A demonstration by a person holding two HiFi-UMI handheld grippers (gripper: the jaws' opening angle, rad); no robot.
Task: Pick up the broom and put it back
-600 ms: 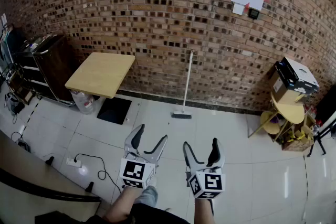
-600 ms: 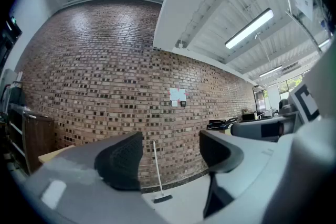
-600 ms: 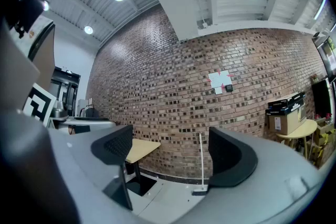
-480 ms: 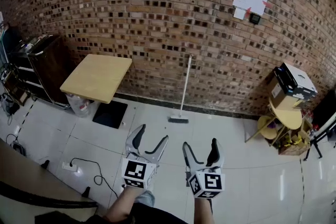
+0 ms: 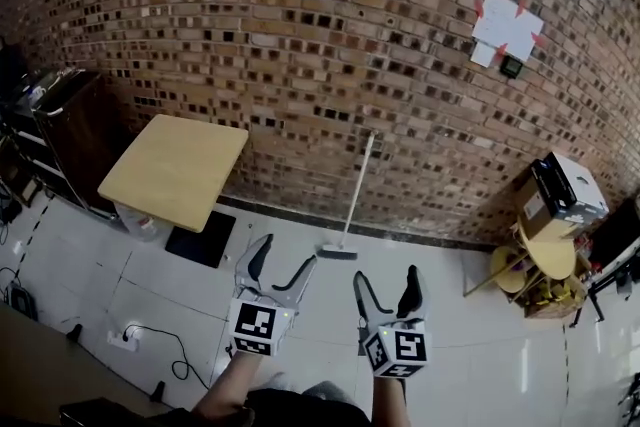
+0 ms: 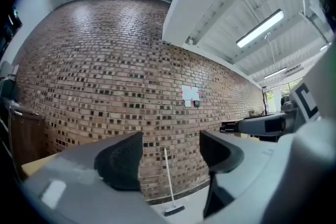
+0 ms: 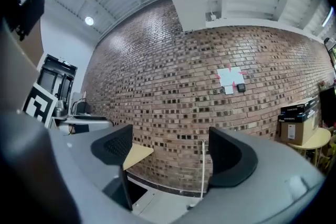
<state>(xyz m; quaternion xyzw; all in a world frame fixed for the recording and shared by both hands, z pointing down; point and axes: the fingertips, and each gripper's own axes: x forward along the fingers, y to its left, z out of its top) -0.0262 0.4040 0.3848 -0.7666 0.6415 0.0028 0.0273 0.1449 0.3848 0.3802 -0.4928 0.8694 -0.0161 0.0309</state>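
Observation:
A broom (image 5: 356, 193) with a pale handle leans upright against the brick wall, its dark head on the floor. It also shows in the left gripper view as the broom (image 6: 168, 181) and in the right gripper view as the broom (image 7: 203, 168). My left gripper (image 5: 284, 266) and right gripper (image 5: 386, 282) are held level side by side, well short of the broom, both open with nothing between the jaws. The left gripper (image 6: 169, 157) frames the broom between its jaws; the right gripper (image 7: 169, 157) has it close to its right jaw.
A wooden table (image 5: 175, 171) stands left of the broom, a black mat (image 5: 201, 237) under its edge. A dark cabinet (image 5: 70, 130) is far left. Boxes (image 5: 562, 193) and a small round table (image 5: 545, 255) sit at right. A cable and power strip (image 5: 125, 336) lie on the tiled floor.
The view has moved closer to the wall, and the broom now sits nearer the grippers. Both grippers stay open and side by side.

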